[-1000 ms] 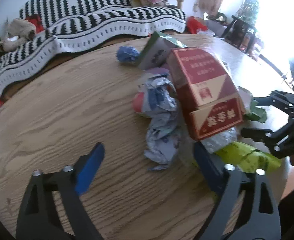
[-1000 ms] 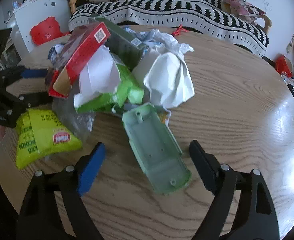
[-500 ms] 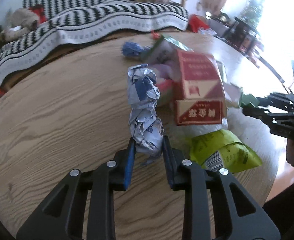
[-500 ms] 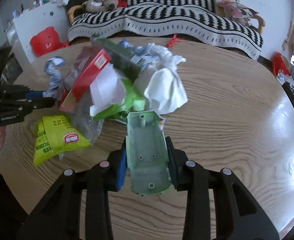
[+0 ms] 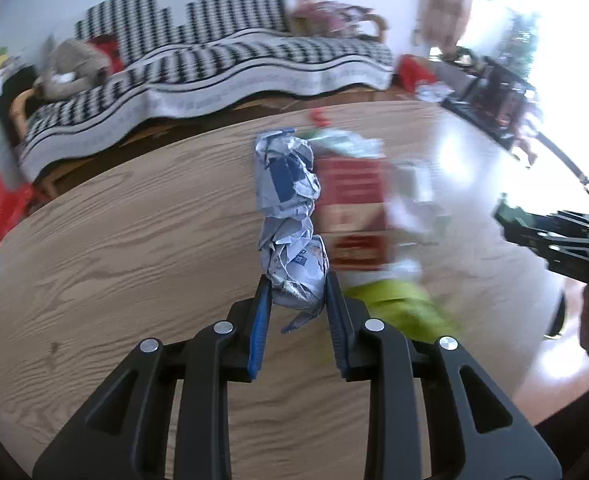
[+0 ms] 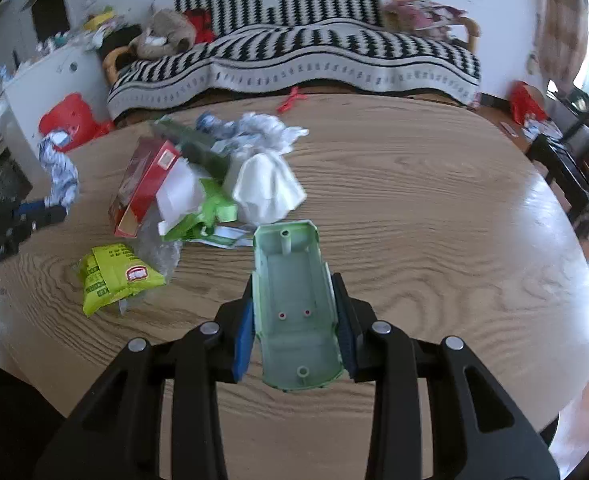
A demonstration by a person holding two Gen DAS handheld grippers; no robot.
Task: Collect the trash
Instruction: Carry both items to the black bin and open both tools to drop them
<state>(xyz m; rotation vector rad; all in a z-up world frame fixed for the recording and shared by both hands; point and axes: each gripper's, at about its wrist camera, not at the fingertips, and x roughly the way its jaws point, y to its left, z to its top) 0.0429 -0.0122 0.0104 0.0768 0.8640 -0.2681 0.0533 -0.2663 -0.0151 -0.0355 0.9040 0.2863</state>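
My left gripper [image 5: 297,284] is shut on a crumpled blue-and-white paper wad [image 5: 288,208], lifted off the round wooden table [image 5: 114,240]. The same wad [image 6: 59,168] shows at the far left of the right wrist view, in the left gripper [image 6: 54,210]. My right gripper [image 6: 294,300] is shut on a pale green plastic shell [image 6: 292,304], held above the table [image 6: 434,220]. A pile stays on the wood: a red carton [image 6: 142,184], white crumpled paper [image 6: 266,188], a green wrapper [image 6: 206,212] and a yellow-green snack bag [image 6: 114,276].
A black-and-white striped sofa [image 6: 314,52] runs behind the table, with a plush toy [image 6: 166,32] on it. A red stool [image 6: 70,120] stands at the left. Dark furniture [image 6: 574,168] is at the right. The right gripper [image 5: 554,236] appears at the left view's right edge.
Both grippers went from wide open to shut: the left took the paper wad, the right the green shell. Both then rose off the table and drew back from the pile.
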